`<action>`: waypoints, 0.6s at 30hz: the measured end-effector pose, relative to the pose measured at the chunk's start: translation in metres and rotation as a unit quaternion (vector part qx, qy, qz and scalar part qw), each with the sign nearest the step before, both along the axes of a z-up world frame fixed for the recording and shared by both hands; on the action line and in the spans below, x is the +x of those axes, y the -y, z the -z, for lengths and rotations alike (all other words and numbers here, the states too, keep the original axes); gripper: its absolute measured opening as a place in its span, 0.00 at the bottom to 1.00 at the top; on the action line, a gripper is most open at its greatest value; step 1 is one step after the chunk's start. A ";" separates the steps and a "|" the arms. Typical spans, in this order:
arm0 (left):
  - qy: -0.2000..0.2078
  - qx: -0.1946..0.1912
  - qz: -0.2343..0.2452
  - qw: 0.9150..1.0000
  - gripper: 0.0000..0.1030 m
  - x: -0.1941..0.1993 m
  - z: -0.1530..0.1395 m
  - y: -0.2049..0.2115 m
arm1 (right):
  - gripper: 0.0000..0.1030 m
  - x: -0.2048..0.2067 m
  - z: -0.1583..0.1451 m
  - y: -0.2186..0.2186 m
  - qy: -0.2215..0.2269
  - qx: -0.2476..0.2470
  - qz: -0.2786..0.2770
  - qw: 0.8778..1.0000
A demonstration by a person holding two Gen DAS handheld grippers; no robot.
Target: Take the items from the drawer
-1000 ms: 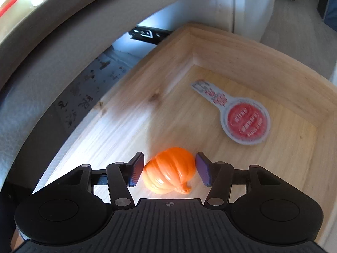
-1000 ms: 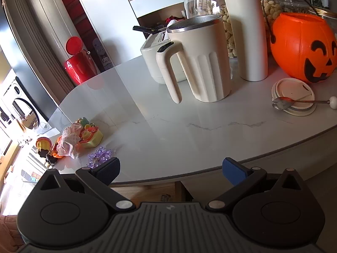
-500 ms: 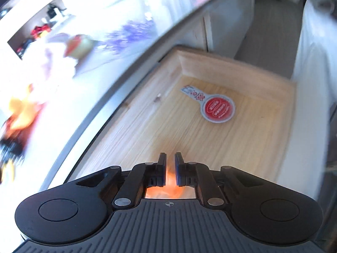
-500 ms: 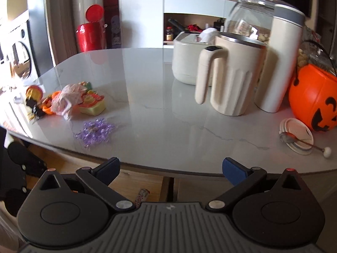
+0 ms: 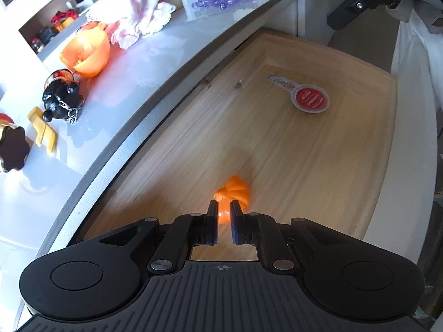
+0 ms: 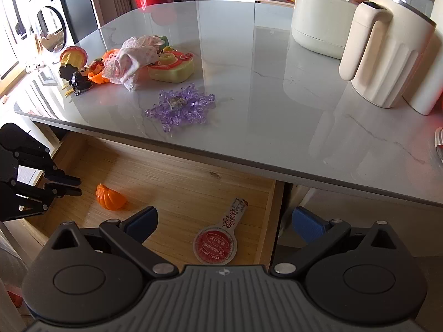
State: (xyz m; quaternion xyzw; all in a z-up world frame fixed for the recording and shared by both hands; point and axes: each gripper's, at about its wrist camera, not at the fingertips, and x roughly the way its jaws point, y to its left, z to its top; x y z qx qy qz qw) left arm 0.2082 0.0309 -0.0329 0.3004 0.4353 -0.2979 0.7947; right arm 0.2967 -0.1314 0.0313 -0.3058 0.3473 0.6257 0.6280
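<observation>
Drawer (image 6: 177, 182) | 1 orange pumpkin (image 6: 110, 197) | 1 red-lidded cup (image 6: 215, 244)

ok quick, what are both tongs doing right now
left tongs: closed on nothing; pumpkin lies loose in the drawer
right tongs: open, holding nothing

Drawer (image 6: 171, 177): pale unfinished-looking wood, matt, visible grain with a dark knot. Small pumpkin half (image 6: 109, 197): orange plastic, ribbed, glossy. Round sealed cup (image 6: 215, 244): red printed foil-like lid, slight sheen, with a printed tab. Countertop (image 6: 277, 83): grey-white marbled slab, polished, strongly reflective. Snowflake ornament (image 6: 180, 106): clear purple faceted plastic beads. Cloth (image 6: 135, 58): white fabric with lace edging, soft and crumpled. Jug (image 6: 387, 55): cream plastic, fluted, satin. Left gripper (image 5: 224, 222) and right gripper (image 6: 224, 221): matt black plastic, ridged housing, blue pads, metal rivets.
</observation>
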 end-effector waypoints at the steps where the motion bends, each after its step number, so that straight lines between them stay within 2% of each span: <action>1: 0.010 -0.001 0.007 1.000 0.14 0.000 0.001 0.002 | 1.00 0.002 0.001 0.000 -0.003 0.000 0.001 1.000; 4: 0.034 0.012 0.064 0.997 0.16 -0.001 0.006 0.012 | 1.00 0.007 0.006 -0.001 -0.007 -0.005 0.005 1.000; 6: 0.024 0.031 0.089 0.995 0.18 0.003 0.012 0.020 | 1.00 0.011 0.007 0.001 -0.013 -0.007 0.006 1.000; 10: 0.001 0.043 0.067 0.997 0.18 0.022 0.023 0.022 | 1.00 0.015 0.007 0.004 -0.019 -0.004 0.001 1.000; 13: -0.026 0.024 0.041 0.999 0.18 0.035 0.029 0.018 | 1.00 0.014 0.007 0.006 -0.018 -0.002 -0.007 1.000; 16: -0.064 -0.005 0.040 0.997 0.28 0.042 0.035 0.016 | 1.00 0.012 0.008 0.007 -0.018 -0.002 -0.019 1.000; 18: -0.097 -0.011 0.048 0.994 0.30 0.047 0.044 0.021 | 1.00 0.011 0.008 0.006 -0.018 -0.003 -0.024 1.000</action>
